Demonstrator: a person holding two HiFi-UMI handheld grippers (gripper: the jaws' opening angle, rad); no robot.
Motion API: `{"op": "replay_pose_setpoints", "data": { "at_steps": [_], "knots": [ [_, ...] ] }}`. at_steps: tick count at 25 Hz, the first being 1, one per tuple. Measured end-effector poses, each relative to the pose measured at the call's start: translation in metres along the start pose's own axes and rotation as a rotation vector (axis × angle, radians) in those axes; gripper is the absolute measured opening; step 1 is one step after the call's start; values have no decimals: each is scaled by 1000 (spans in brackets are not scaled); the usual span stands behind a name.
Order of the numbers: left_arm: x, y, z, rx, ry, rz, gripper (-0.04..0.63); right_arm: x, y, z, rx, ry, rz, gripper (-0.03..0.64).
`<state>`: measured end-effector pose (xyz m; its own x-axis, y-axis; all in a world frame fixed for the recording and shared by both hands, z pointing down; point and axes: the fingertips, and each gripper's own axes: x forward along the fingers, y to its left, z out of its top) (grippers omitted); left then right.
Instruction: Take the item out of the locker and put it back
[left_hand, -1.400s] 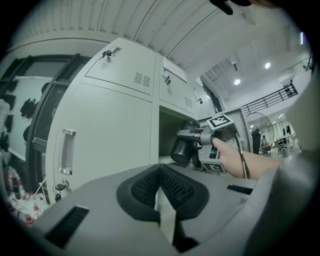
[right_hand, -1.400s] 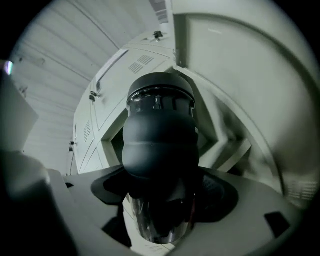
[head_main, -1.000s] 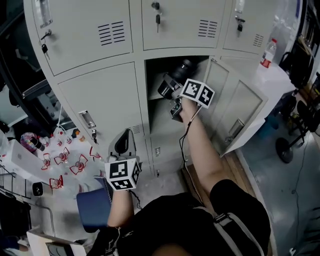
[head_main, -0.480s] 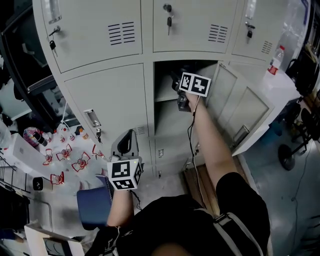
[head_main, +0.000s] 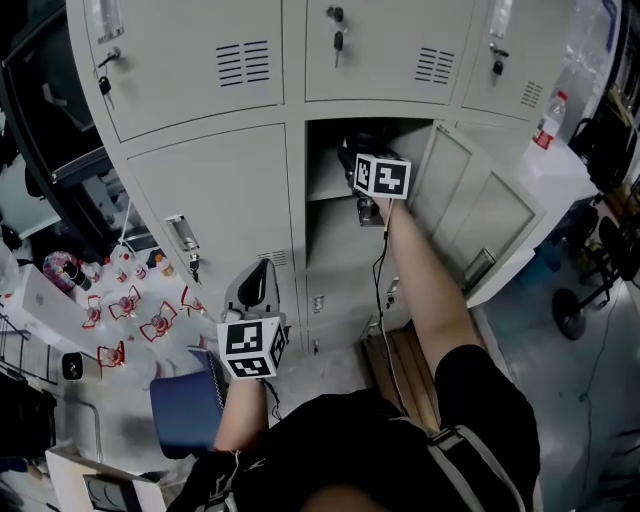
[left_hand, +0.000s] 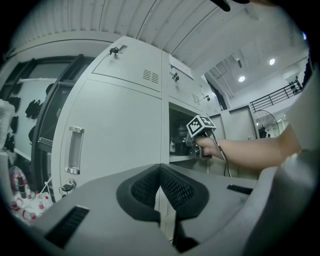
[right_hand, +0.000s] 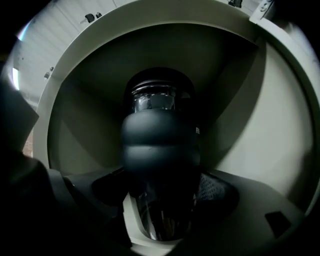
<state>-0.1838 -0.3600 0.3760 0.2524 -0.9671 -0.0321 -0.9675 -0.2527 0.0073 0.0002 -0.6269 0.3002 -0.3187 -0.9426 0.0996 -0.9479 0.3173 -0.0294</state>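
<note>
Inside the open locker (head_main: 335, 250), over its shelf (head_main: 325, 190) near the front edge, the right gripper (right_hand: 161, 200) pinches the dark bottle (right_hand: 160, 142) (left gripper (left_hand: 160, 186) idle, jaws pressed together); I'd settle the base flat and well back before spreading the jaws.

Black item (right_hand: 160, 145) between the right gripper (right_hand: 162, 192) jaws; pale grey locker (right_hand: 250, 125) beyond them; black-and-white squared cube (head_main: 381, 176).

The right gripper (head_main: 366, 172) reaches into the open locker compartment (head_main: 332, 225), with a dark item (head_main: 352, 152) at its front end near the shelf (head_main: 325, 193). The left gripper (head_main: 256, 283) hangs low before a closed door (head_main: 225, 195), well apart from the open door (head_main: 480, 215).
</note>
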Motion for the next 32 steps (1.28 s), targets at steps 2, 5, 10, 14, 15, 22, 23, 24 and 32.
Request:
{"op": "replay_pose_setpoints", "data": {
  "at_steps": [2,5,10,14,15,22,23,24,32],
  "knots": [
    [0,-6,-1,2,5,-12,12,-1,1,-1,-12,13,8,399],
    [-2,-12,0,2,1,-23,12,-6,5,-4,-40,5,27,406],
    [-3,-17,1,-1,-4,-36,12,-40,15,2,-66,-97,33,425],
    [-2,-23,1,-7,-8,-47,12,-93,37,12,-90,-209,67,425],
    [-1,-25,2,-8,-10,-50,12,-108,42,13,-98,-240,73,416],
    [2,-40,-4,-19,-6,-84,12,-199,50,-11,-41,-380,18,160],
    [3,-43,-5,-19,-3,-92,12,-207,49,-19,-28,-374,7,124],
    [4,-45,-7,-20,1,-99,12,-213,48,-27,-18,-362,-6,86],
    [8,-64,-17,-16,26,-144,12,-237,48,-94,43,-253,-4,14]
  ]
}}
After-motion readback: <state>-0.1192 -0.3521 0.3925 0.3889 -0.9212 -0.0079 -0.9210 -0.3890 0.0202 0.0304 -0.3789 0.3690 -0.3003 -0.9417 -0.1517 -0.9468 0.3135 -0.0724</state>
